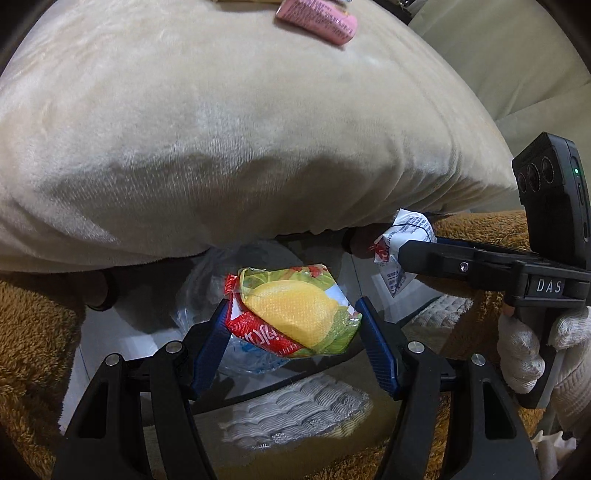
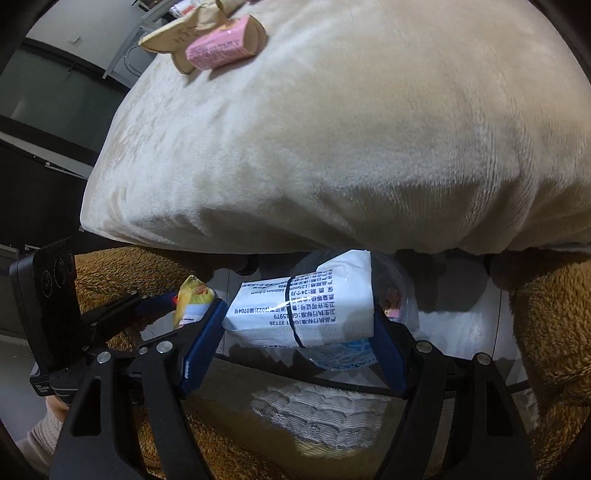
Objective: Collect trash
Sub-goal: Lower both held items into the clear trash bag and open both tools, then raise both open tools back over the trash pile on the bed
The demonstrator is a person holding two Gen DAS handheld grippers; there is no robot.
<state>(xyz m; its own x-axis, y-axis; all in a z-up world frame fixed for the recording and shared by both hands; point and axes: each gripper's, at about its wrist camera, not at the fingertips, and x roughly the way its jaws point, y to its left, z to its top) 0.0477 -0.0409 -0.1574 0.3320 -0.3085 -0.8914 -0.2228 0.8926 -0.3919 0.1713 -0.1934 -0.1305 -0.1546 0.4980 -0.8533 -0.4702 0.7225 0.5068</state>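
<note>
My left gripper is shut on a crumpled yellow, green and red snack wrapper, its blue pads pressing both sides. To its right, the right gripper holds a white packet. In the right wrist view the right gripper is shut on that white printed packet, and the left gripper with the yellow wrapper shows at the left. Both point down at a clear plastic bag below. A pink packet lies on the cushion.
A big beige plush cushion overhangs just beyond both grippers. Brown fluffy fabric flanks the bag. A tan paper wrapper lies beside the pink packet. A white-gloved hand grips the right tool.
</note>
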